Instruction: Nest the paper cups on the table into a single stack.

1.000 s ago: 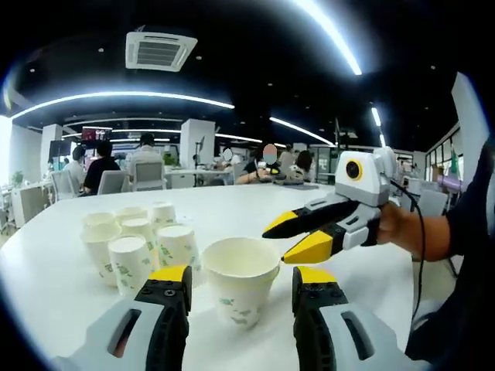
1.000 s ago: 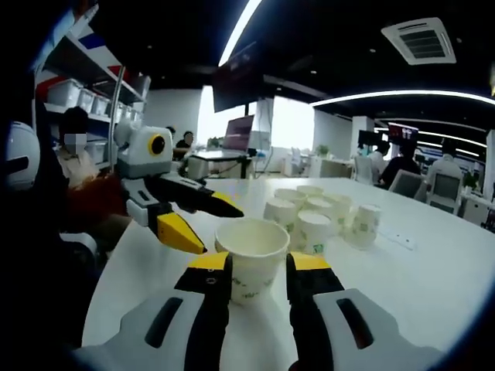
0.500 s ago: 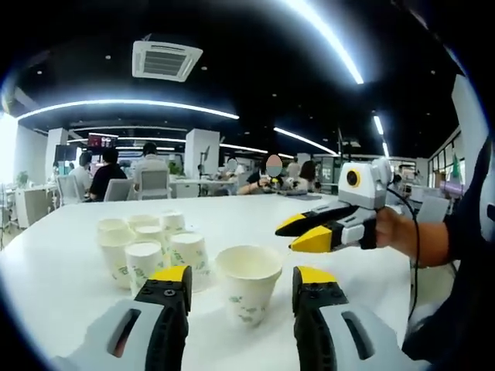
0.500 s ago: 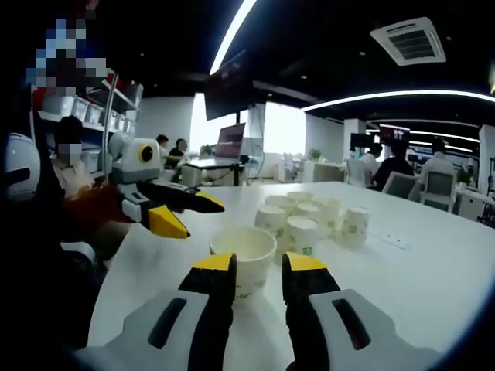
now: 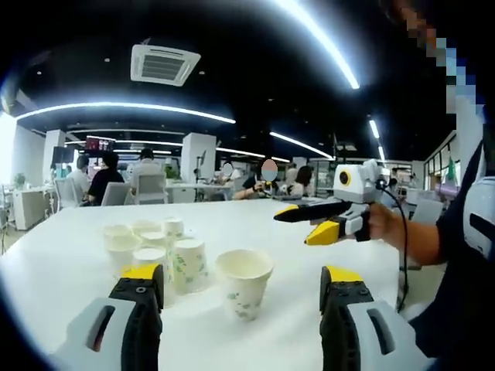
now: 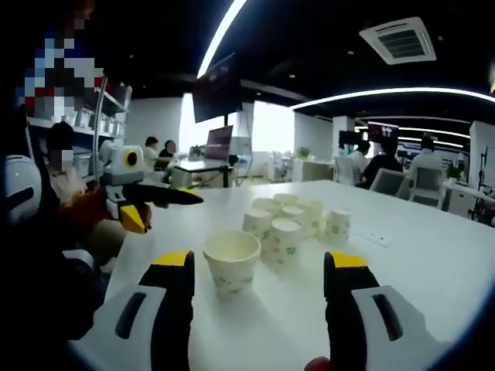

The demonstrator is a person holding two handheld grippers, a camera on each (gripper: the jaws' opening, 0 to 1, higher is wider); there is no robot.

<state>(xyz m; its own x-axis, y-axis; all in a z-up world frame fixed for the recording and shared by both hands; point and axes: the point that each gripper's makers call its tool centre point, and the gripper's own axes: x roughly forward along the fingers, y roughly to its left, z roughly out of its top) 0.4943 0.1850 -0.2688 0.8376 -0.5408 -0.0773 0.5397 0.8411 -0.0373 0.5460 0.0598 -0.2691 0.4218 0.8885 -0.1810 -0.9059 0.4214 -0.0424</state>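
A single white paper cup (image 5: 244, 282) with green print stands upright on the white table (image 5: 232, 220), apart from a cluster of several like cups (image 5: 151, 246) to its left. My left gripper (image 5: 241, 273) is open wide, its jaws well to either side of the single cup and short of it. The right gripper (image 5: 300, 224) hovers open above the table beyond that cup. In the right gripper view the single cup (image 6: 230, 263) stands just ahead of my open right gripper (image 6: 260, 260), with the cluster (image 6: 288, 226) behind it. The left gripper (image 6: 164, 212) hangs open at the left.
A person's hand and sleeve (image 5: 421, 232) hold the right gripper. A flat white strip (image 6: 379, 238) lies on the table (image 6: 402, 267) to the right of the cups. Seated people, chairs and desks (image 5: 128, 178) lie beyond the table's far edge.
Both grippers have opened wider and drawn back from the single cup, which stands where it was. Each gripper sits farther off and higher in the other's view.
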